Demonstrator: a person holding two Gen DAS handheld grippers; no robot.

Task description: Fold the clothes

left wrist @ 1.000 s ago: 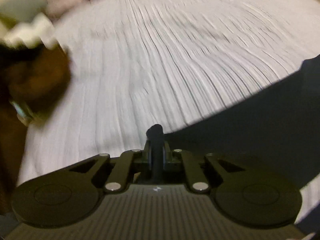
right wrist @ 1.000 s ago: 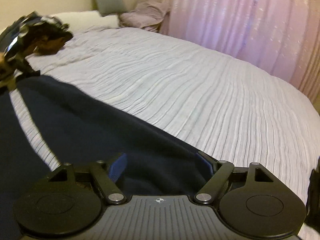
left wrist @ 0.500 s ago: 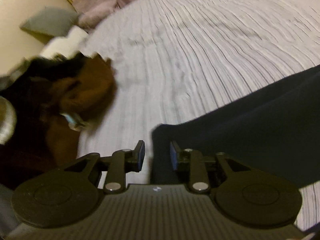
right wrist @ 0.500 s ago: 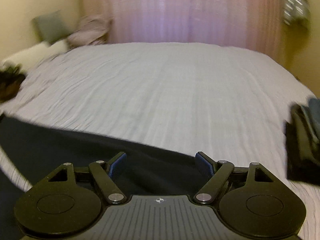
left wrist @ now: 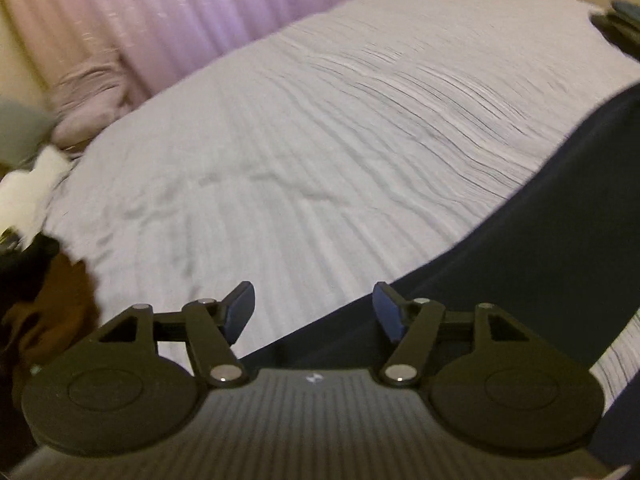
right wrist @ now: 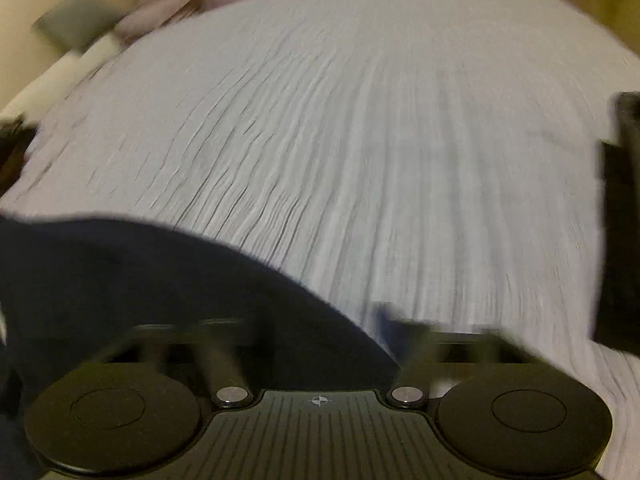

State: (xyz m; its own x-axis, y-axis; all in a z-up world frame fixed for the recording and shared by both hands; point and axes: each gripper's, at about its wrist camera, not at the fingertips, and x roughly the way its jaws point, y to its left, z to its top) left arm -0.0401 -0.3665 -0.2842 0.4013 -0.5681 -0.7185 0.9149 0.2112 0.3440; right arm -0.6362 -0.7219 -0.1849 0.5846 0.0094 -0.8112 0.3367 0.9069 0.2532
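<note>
The left tongs (left wrist: 314,312) stand wide apart over the near edge of a dark navy cloth garment (left wrist: 520,264), which lies flat on the bed's pale grey ribbed cover (left wrist: 320,140). The right tongs (right wrist: 320,336), blurred, also look spread apart above the garment's curved edge, gripping nothing. A pink curtain (left wrist: 160,12) hangs behind the bed.

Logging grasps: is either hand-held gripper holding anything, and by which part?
Nothing. Left hand-held gripper and right hand-held gripper are open over the dark navy cloth garment.

Left tool (left wrist: 314,312) fingers spread wide; right tool (right wrist: 320,336) blurred, also spread.
</note>
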